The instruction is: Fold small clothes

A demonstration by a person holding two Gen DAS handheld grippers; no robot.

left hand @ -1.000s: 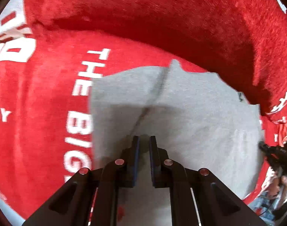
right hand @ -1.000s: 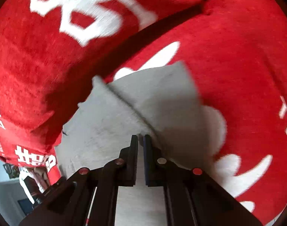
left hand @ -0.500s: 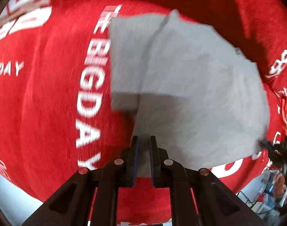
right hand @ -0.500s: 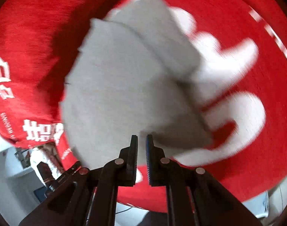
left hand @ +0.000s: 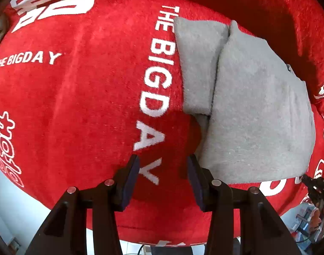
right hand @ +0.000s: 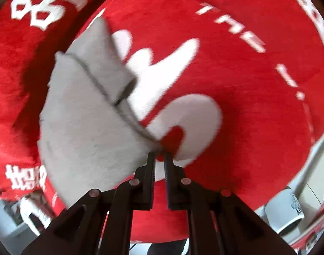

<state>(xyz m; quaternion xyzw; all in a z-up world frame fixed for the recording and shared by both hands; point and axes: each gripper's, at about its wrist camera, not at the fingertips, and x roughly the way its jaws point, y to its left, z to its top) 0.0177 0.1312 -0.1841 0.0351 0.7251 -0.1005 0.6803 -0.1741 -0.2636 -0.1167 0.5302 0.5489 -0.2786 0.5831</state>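
A grey garment (left hand: 257, 116), folded over with a narrower flap on its left, lies on a red blanket (left hand: 77, 106) printed with white letters. My left gripper (left hand: 163, 161) points down with its jaws opening. Only red blanket shows between them, and the garment's near left corner lies against the right finger (left hand: 193, 170). In the right wrist view the grey garment (right hand: 87, 131) spreads up and left from my right gripper (right hand: 159, 156), which is shut on its near corner. A dark shape (left hand: 312, 186) at the garment's near right corner in the left wrist view looks like that gripper.
The red blanket (right hand: 257, 106) covers the whole surface and rises in a fold at the back. Its near edge drops away just below both grippers, with pale floor beyond. A white cup-like container (right hand: 285, 214) stands below at the right.
The garment has travelled with both grippers toward the blanket's near edge. My left gripper, shut on the cloth before, has let go and spread its fingers. My right gripper stays pinched on its corner.
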